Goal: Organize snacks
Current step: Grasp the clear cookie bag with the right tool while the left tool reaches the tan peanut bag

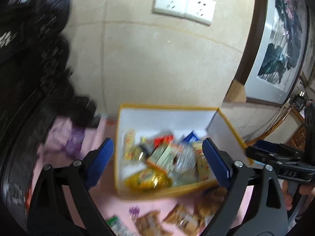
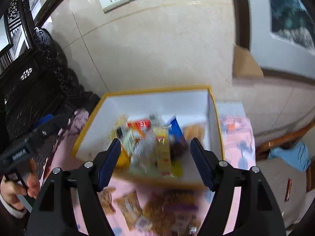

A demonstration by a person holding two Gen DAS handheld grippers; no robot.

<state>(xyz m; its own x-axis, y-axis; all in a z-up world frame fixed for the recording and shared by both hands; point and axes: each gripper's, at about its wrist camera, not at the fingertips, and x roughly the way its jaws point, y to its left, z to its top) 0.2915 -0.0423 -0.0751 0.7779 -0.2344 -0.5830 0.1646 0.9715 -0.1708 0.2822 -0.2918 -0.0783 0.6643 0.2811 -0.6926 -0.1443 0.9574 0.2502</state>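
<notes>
Holding both grippers over the box [image 1: 167,116], you are keeping the left gripper [image 1: 158,162] and right gripper [image 2: 155,162] fingers spread, pinching nothing. Snacks [image 1: 157,157] are lying inside it.

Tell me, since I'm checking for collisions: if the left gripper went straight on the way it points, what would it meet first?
Probably the pile of wrapped snacks inside the yellow-rimmed box, which sits centred between the open fingers of the left gripper. Blur leaves depth uncertain.

Printing shows on the snack packets [image 1: 157,157] in the box [image 1: 167,116], all smeared, no word readable
</notes>
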